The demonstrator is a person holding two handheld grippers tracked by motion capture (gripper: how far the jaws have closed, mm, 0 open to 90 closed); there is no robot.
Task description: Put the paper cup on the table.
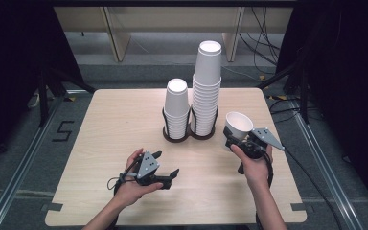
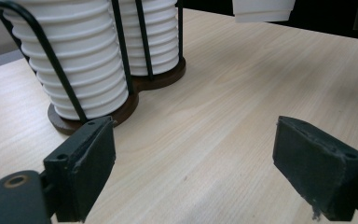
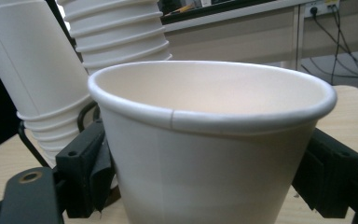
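- Paper cup (image 1: 238, 125): single, mouth up and tilted, held clear of the table just right of the cup holder (image 1: 189, 125). In the right gripper view its rim (image 3: 214, 109) sits between your jaws, side seam facing the camera.
- Right gripper (image 1: 242, 142): closed on the paper cup, one pad on each side of its wall. You have it by the lower body. Risk: thin wall; more squeeze would likely dent it, less would let it slide.
- Cup holder: twin wire frame on a dark base, mid-table. Its left bay carries the short stack (image 1: 177, 108); its right bay carries the tall stack (image 1: 206, 86), cups inverted in both.
- Risk at the holder: the tall stack stands well above its wire frame. A knock from the held cup or your hand, coming in from the right, could topple it.
- Left gripper (image 1: 165, 167): in front of the holder, low over the table (image 1: 100, 143), jaws partly apart, nothing between them.
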